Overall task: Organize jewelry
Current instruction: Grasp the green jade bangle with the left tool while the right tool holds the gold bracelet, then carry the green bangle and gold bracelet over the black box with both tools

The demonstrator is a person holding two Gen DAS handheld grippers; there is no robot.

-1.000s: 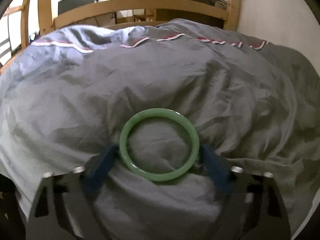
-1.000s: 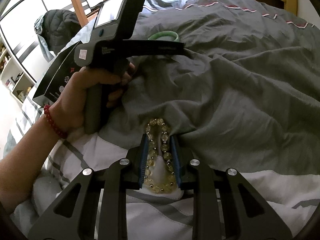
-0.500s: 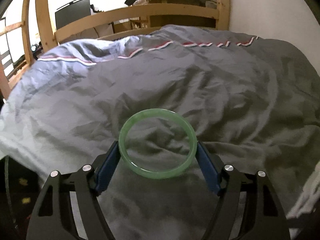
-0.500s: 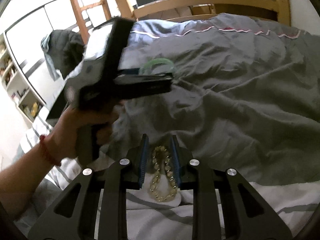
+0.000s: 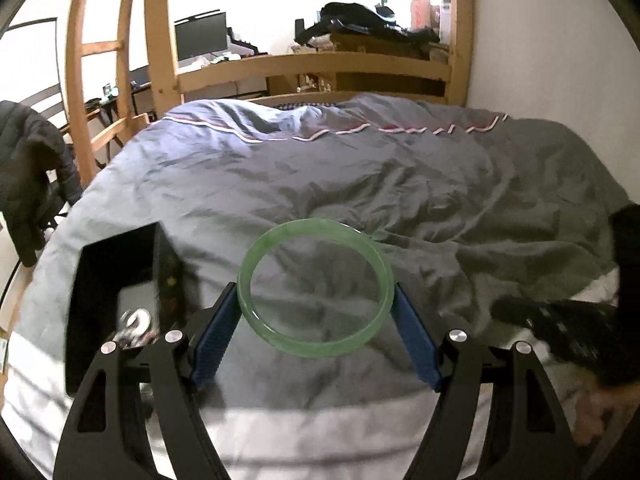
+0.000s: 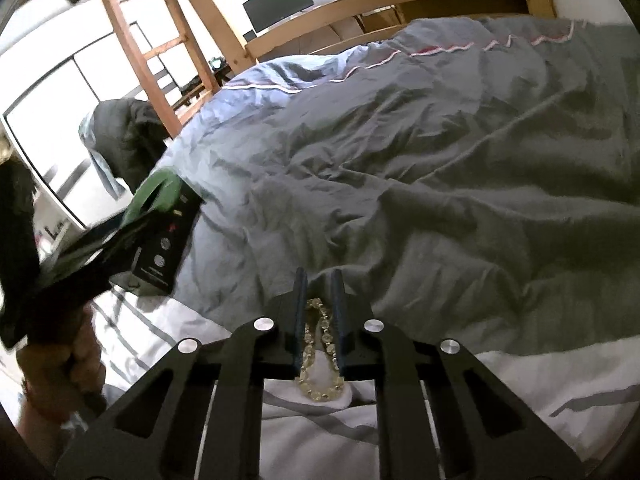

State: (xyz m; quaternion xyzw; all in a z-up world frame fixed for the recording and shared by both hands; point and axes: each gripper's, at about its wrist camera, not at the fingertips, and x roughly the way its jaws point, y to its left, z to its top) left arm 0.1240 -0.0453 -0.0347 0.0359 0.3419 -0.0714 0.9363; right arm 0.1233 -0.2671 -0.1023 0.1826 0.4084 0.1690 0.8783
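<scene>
Left tool (image 5: 316, 312) level, clamps green bangle (image 5: 315, 287) | right tool (image 6: 319, 312) pinches bead bracelet (image 6: 319, 354)

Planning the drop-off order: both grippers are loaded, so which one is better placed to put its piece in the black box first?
Probably left. The left gripper holds the green bangle beside the open black box, which lies just to its left. The right gripper, shut on the bead bracelet, has the box farther off.
</scene>
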